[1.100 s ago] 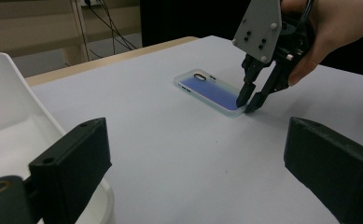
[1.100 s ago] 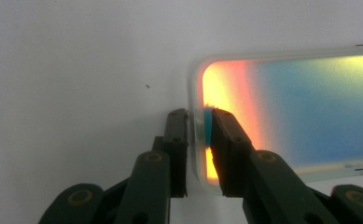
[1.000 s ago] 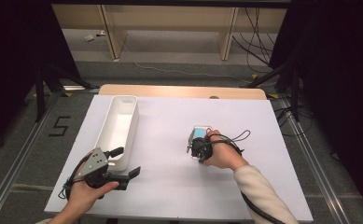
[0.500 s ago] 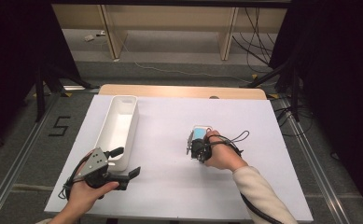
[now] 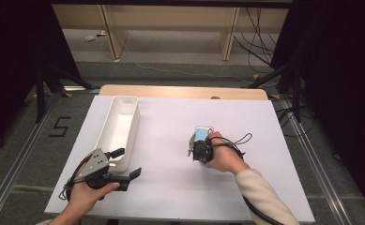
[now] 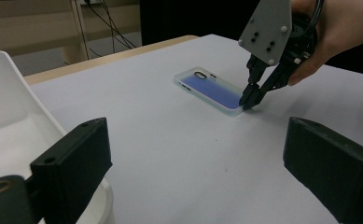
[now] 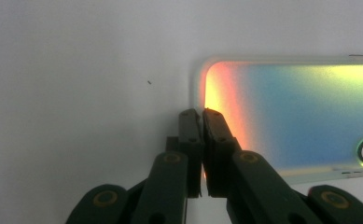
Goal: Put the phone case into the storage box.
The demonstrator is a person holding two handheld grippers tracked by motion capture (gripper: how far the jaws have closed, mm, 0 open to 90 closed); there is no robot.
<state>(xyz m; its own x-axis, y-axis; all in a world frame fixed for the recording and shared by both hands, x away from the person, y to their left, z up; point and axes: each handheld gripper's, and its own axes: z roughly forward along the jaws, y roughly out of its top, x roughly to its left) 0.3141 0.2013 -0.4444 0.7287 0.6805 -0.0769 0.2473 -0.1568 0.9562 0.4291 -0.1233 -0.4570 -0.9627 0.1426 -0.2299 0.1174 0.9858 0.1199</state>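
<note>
Over on the left there's a long white tray (image 5: 119,129) sitting on the white table (image 5: 171,187), and the left gripper (image 5: 126,164) hangs right at its near end, jaws spread wide with nothing between them. Toward the middle-right, a phone case (image 6: 209,88) with a bluish iridescent back lies flat on the table. The right gripper (image 7: 201,116) has its tips pinched nearly together on the case's rim at one short end.
</note>
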